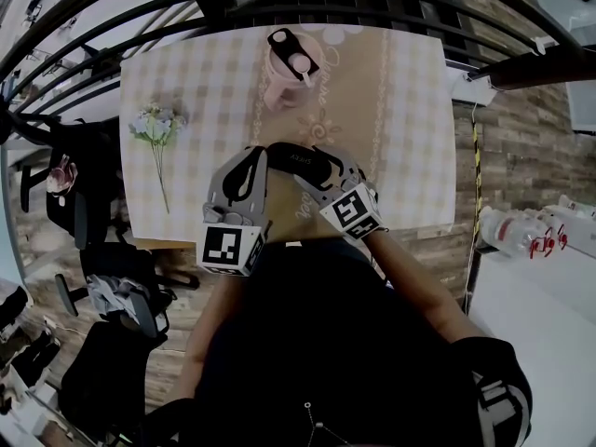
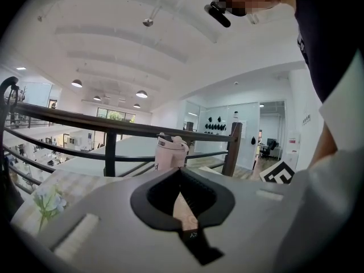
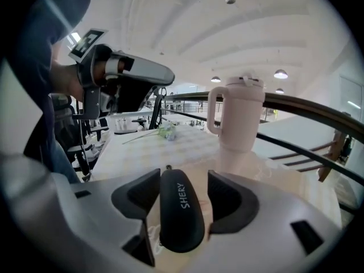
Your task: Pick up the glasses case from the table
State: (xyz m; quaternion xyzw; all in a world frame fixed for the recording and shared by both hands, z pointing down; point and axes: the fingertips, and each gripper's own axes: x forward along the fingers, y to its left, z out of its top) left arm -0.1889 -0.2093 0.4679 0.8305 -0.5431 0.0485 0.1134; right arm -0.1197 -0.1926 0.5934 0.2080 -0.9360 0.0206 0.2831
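Right gripper (image 3: 183, 180): fingers standing spread, glasses case (image 3: 181, 209) lying between them, apparently resting on surface (image 1: 400, 110). Case hugging 9 o'clock finger, gap showing at 3 o'clock.
Left gripper (image 2: 181, 172): fingers pressing together at tips, gripping nothing.
Pink tumbler (image 1: 291, 68) standing at case's 12 o'clock, flowers (image 1: 156, 127) lying at 10 o'clock.

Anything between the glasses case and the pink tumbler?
Nothing: bare tablecloth between glasses case and pink tumbler, seen in the right gripper view.
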